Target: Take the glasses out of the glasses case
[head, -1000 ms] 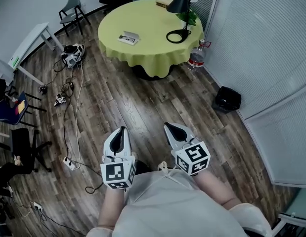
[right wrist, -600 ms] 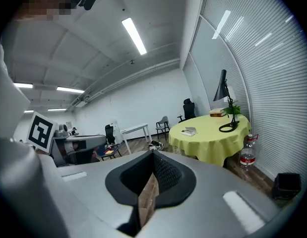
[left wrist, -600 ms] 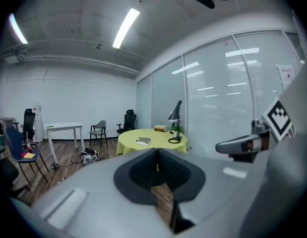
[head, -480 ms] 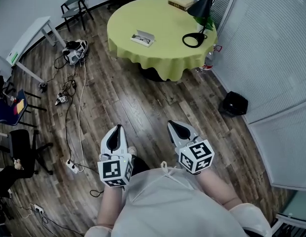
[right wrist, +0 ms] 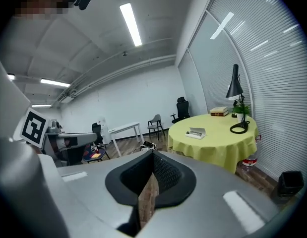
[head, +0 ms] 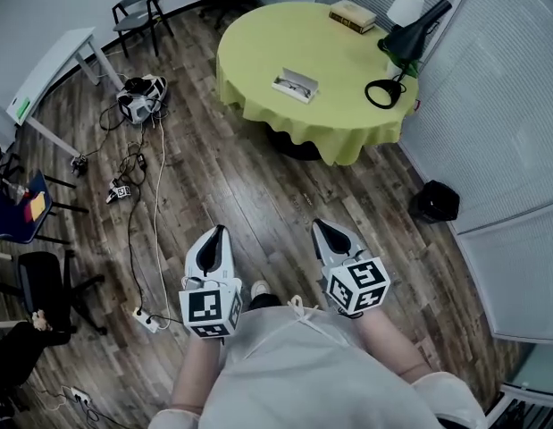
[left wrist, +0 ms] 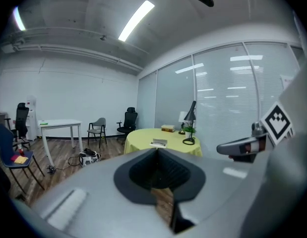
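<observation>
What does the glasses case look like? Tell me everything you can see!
The case is a small, pale, flat box lying on the round table's yellow cloth, toward the side nearest the person. It looks open, with something dark and thin inside, probably the glasses, though it is too small to be sure. Nothing touches it but the cloth. The lamp and book sit well apart from it.

- an office meeting room.
- far right: a round table (head: 258, 92) under a yellow cloth, with a black desk lamp (head: 408, 41).
- right: partition walls with slatted blinds (head: 508, 123).
- far left: a white desk (head: 53, 71), a grey chair (head: 140, 3), a black swivel chair (left wrist: 129, 119).
- wood-plank floor (head: 258, 195) strewn with cables (head: 138, 164); strip lights (left wrist: 136, 19) overhead.
</observation>
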`<state>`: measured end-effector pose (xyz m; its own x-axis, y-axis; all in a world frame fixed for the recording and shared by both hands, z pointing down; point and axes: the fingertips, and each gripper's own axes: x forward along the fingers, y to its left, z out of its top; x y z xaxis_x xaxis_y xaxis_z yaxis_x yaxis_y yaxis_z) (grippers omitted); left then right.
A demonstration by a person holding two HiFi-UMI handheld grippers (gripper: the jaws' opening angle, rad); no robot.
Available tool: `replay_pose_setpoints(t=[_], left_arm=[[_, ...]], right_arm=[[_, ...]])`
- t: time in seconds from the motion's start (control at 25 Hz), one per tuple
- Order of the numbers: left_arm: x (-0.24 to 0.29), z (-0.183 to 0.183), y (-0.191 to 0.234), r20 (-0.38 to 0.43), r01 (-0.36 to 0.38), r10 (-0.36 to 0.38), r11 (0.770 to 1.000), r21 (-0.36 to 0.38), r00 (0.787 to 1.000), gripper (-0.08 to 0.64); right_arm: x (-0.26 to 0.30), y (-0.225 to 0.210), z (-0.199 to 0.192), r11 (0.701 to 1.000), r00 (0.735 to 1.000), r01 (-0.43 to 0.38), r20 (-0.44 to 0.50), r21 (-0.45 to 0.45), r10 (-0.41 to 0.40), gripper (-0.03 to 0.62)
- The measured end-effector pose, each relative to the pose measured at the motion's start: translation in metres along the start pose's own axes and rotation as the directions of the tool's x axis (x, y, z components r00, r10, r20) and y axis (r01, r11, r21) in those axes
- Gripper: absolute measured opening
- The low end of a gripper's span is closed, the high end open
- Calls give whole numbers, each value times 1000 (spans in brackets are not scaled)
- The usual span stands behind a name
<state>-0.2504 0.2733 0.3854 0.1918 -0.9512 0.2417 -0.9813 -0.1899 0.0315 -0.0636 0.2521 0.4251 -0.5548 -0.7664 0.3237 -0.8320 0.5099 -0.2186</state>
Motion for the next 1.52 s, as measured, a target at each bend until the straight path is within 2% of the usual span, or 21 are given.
replay_pose_setpoints(t=[0.28, 0.6, 0.8, 0.96, 1.2, 1.4, 1.52], left_arm=[[22, -11, 76, -40, 20, -21, 999, -29, 999, 8], [84, -21, 93, -83, 36, -40, 998, -50, 996, 8], [143, -3, 91, -77, 26, -30, 998, -50, 997, 8], [204, 24, 79, -47, 58, -61, 997, -60, 997, 8], [298, 64, 67, -39, 35, -38, 997, -65, 999, 8], [374, 67, 49, -60, 51, -54, 997, -59, 997, 8], [409, 70, 37, -69, 63, -65, 998, -30, 995, 8]], right_arm=[[65, 40, 1, 1000, 999, 18, -30, 19, -17, 0], [122, 11, 4, 999, 997, 27, -72, 22, -25, 0], [169, -27, 27, 999, 998, 2, -63, 42, 1, 0], [208, -71, 61, 999, 999, -16, -47, 48, 18, 0], [262, -147, 116, 999, 998, -33, -53, 37, 35, 0], [302, -211, 130, 999, 996, -35, -79, 1, 35, 0], [316, -242, 136, 1000, 996, -30, -90, 5, 30, 0]])
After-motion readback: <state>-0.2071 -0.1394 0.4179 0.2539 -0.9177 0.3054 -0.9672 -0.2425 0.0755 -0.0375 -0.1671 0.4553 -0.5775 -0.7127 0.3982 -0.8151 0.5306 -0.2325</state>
